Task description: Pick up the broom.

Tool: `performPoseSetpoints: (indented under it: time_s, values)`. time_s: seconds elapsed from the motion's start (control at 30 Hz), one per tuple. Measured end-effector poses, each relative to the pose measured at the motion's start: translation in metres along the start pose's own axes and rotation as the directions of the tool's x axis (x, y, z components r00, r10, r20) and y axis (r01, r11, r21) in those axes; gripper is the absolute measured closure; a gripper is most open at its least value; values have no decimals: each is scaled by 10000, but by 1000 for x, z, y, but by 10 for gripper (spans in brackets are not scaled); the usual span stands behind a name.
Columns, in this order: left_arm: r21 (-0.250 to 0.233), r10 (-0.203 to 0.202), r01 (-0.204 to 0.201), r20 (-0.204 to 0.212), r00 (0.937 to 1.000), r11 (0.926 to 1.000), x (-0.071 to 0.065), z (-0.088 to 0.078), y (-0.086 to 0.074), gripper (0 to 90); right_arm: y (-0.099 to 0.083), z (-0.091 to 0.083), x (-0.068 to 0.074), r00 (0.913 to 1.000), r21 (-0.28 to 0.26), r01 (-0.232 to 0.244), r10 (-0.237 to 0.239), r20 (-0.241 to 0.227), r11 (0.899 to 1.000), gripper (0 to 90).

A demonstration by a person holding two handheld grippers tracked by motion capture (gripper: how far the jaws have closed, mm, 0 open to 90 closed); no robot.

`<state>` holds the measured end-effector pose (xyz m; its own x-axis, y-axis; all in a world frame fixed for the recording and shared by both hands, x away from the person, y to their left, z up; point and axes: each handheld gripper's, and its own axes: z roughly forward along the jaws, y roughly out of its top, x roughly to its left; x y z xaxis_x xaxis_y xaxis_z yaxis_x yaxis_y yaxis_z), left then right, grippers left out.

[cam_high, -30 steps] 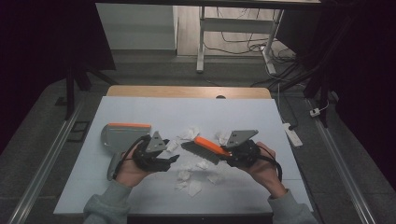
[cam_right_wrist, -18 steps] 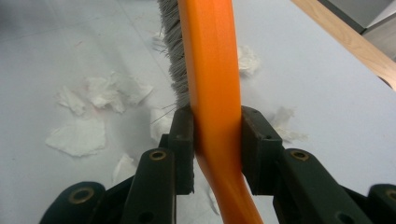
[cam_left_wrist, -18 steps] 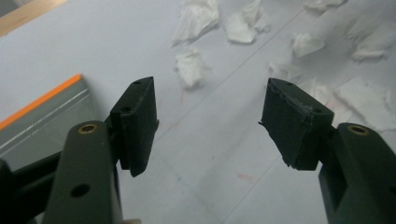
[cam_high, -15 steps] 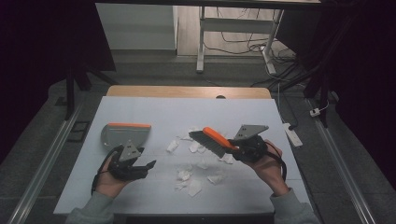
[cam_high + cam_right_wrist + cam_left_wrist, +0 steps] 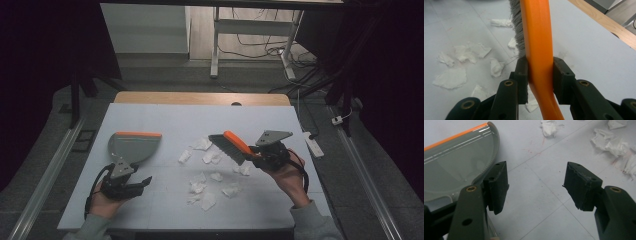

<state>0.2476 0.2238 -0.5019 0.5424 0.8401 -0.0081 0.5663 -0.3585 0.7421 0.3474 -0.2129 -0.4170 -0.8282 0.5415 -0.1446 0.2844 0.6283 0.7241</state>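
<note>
Nine-odd paper scraps (image 5: 210, 157) lie unswept; right fingers (image 5: 522, 75) clamp brush (image 5: 235, 146), left fingers (image 5: 497, 185) gape at dustpan's (image 5: 132, 146) six o'clock.

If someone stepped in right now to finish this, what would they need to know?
Right gripper: shut on the orange handle of the brush, held above the table with bristles over the scraps.
Left gripper: open, nothing between its jaws, low over the table just in front of the dustpan; one jaw sits beside the pan's rim.
Dustpan: flat on the white table, at the left, nothing in the part that shows.
Paper scraps: scattered mid-table, between pan and brush.
Done: brush picked up.
Left: probably grip the dustpan, then sweep the scraps into it.
</note>
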Motion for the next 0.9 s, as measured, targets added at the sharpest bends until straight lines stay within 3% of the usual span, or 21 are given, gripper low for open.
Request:
performPoseSetpoints:
  time_s: [0.5,0.9]
  values:
    - [72,-1,1,-30,10000,10000,1,4,-2,365,-5,3,-10,9989,61,-376,374,293,9993,682]
    - [-17,3,-3,-37,10000,10000,3,1,-1,365,-4,10,-16,9988,207,-387,380,308,9990,691]
